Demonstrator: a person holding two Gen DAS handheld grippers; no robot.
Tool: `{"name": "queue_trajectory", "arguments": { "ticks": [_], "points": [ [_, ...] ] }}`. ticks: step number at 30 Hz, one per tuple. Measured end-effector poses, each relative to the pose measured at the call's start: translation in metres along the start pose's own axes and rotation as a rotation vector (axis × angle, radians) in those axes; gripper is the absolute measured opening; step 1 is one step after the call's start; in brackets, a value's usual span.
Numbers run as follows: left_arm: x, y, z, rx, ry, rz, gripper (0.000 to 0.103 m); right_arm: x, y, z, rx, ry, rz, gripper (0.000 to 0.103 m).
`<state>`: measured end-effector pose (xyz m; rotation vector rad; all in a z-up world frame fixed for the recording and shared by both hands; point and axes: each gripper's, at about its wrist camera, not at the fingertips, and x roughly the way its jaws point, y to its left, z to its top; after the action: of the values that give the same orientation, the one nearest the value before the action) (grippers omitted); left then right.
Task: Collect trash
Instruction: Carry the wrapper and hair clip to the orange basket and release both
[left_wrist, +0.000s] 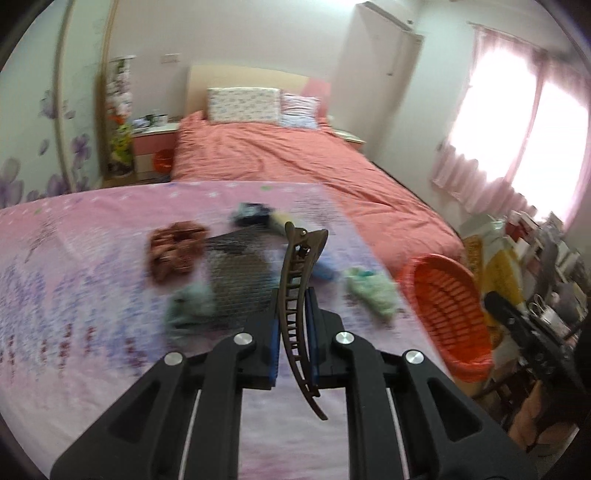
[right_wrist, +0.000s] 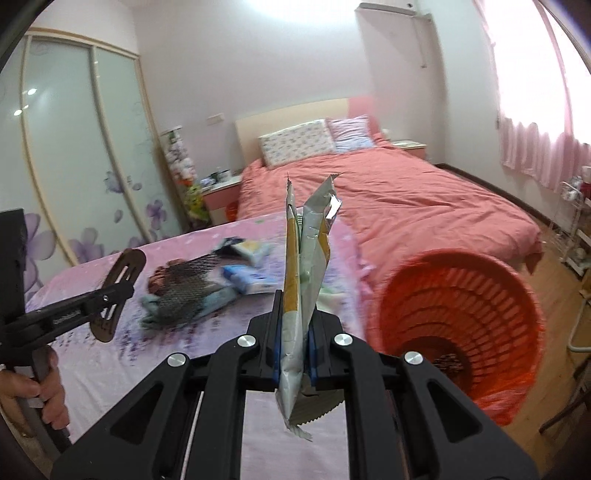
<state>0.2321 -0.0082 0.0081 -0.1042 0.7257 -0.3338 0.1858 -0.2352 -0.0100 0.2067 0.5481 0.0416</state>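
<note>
Pink floral sheet (left_wrist: 92, 295) is lying directly beneath and ahead of the left gripper (left_wrist: 293, 295). Beyond it, a salmon-covered bed (left_wrist: 295, 162) is stretching away. A floral pillow (left_wrist: 242, 105) and a striped pillow (left_wrist: 299, 110) are leaning against the headboard (left_wrist: 240, 75). Far ahead-left, a nightstand (left_wrist: 155, 142) is standing beside the bed. To the right, pink curtains (left_wrist: 480, 173) are hanging. Far left of the right gripper (right_wrist: 293, 299), wardrobe doors (right_wrist: 81, 147) are standing shut.

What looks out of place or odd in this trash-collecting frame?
The left hand-held gripper is shut on a brown hair clip, a reusable accessory rather than trash. The right hand-held gripper is shut on a torn, empty foil snack wrapper, which fits the task. The orange basket stands beside the cloth-covered table.
</note>
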Motion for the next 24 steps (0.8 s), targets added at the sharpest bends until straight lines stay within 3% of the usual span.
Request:
{"name": "queue_trajectory", "arguments": {
  "ticks": [13,24],
  "points": [
    [0.055,-0.145,0.006,0.173,0.059,-0.2,0.013,-0.008,-0.09,0.001,0.129,-0.026,-0.125,0.011],
    [0.099,-0.214,0.0,0.24,0.112,-0.289,0.013,0.007,-0.133,0.0,0.213,-0.006,-0.152,0.011]
  ]
}}
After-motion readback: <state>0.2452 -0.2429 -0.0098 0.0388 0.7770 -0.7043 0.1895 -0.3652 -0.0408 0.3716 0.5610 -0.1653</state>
